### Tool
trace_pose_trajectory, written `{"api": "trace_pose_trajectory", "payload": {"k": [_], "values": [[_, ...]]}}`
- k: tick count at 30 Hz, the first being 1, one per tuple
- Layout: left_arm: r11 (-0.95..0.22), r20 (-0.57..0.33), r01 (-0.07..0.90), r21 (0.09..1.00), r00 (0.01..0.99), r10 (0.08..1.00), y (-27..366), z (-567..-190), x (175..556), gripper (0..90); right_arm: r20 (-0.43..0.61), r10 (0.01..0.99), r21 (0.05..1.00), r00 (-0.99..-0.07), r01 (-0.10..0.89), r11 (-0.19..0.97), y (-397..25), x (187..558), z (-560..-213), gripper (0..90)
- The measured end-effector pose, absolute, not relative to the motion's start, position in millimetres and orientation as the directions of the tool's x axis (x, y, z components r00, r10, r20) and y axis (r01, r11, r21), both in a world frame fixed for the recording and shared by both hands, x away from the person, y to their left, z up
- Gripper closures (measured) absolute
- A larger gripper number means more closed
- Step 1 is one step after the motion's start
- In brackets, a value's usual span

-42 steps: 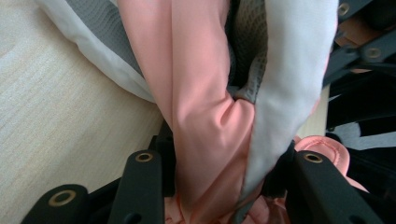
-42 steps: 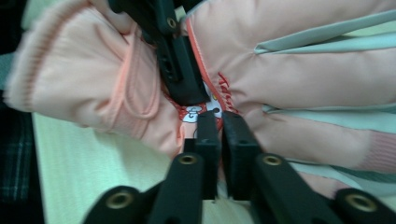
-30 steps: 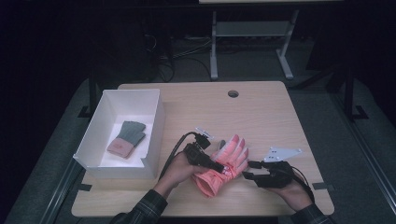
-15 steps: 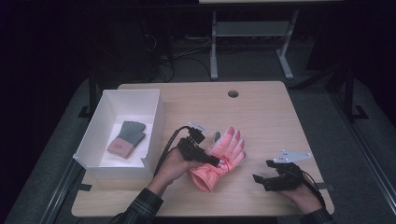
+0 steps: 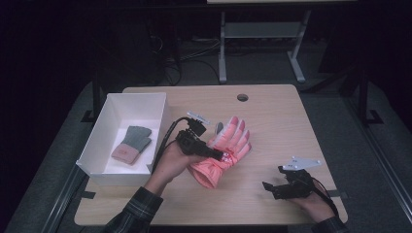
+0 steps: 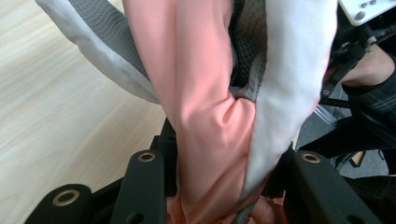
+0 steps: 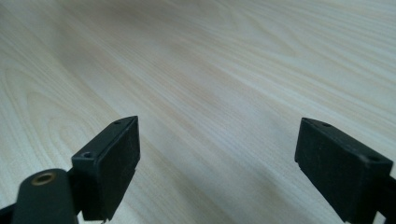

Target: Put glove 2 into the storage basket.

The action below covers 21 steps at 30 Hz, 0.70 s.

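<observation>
Risk first: pink glove (image 5: 222, 153) likely to slip or sag out of the left hand-held gripper (image 5: 219, 154), since only a fold of soft cloth near the wrist sits between the jaws; could also snag its cuff on the rim of the white box (image 5: 160, 121) if carried across too low. Clamped on the glove, that left hand-held gripper, with the cuff end drooping toward the counter (image 5: 272, 121) and the fingers pointing up and away. Just right of the box, near the middle of the counter, the glove; already inside the box, a second glove, grey with a pink cuff (image 5: 131, 143). Well apart at the near right corner, right hand-held gripper (image 5: 268, 187), jaws spread wide over bare wood and holding nothing.

From the left gripper view, grey mesh palm and pale lining of the glove (image 6: 210, 116) bunched between the jaws, detail lost from above. From the high view alone, box and its contents
</observation>
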<state>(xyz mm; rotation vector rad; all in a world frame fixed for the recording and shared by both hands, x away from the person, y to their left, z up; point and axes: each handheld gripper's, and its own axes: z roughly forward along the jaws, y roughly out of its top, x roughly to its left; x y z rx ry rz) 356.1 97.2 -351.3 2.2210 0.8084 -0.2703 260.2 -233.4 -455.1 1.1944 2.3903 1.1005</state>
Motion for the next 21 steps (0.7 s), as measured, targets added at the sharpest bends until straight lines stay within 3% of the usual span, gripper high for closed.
{"api": "trace_pose_trajectory", "payload": {"k": [21], "values": [[-0.476,-0.342,0.638,0.605,0.748,0.568,160.8,-285.8,364.3,61.0,0.091,0.764,0.741,-0.639,0.556,0.377,-236.5,259.2,-456.7,13.9]]}}
